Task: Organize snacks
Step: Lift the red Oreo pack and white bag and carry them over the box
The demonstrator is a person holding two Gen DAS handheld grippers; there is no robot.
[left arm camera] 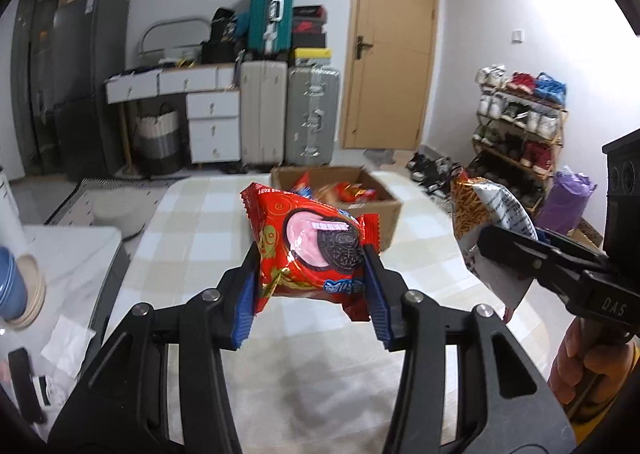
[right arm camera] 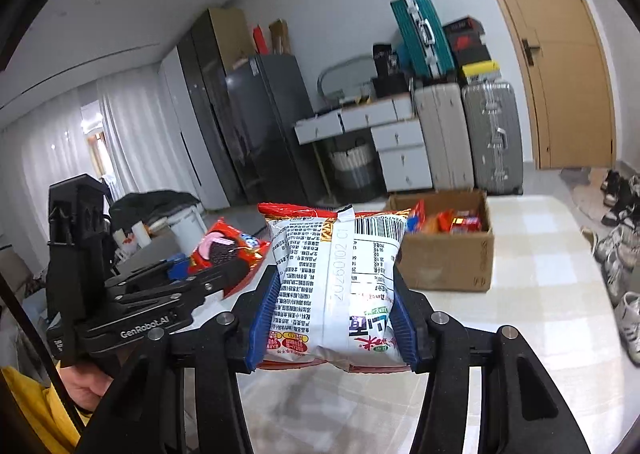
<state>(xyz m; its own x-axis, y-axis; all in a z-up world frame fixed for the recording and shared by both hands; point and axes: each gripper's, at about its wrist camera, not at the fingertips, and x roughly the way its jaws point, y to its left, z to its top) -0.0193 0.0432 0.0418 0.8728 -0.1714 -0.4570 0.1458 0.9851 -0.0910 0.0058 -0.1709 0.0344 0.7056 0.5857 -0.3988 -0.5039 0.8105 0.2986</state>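
Note:
My left gripper (left arm camera: pixel 310 274) is shut on a red Oreo packet (left arm camera: pixel 308 250) and holds it above the checked table (left arm camera: pixel 192 222). My right gripper (right arm camera: pixel 332 290) is shut on a white snack bag (right arm camera: pixel 336 282) with its printed back toward the camera. That bag also shows in the left wrist view (left arm camera: pixel 488 222), to the right of the Oreo packet. The Oreo packet shows in the right wrist view (right arm camera: pixel 224 246), to the left. An open cardboard box (left arm camera: pixel 384 210) holding several red snack packets stands at the far side of the table; it also shows in the right wrist view (right arm camera: pixel 444 262).
A low white side table (left arm camera: pixel 72 254) with stacked bowls (left arm camera: pixel 20 286) stands at the left. Suitcases (left arm camera: pixel 288 110), a drawer unit (left arm camera: pixel 212 126) and a door (left arm camera: pixel 388 54) are behind. A shoe rack (left arm camera: pixel 520 122) and shoes on the floor line the right.

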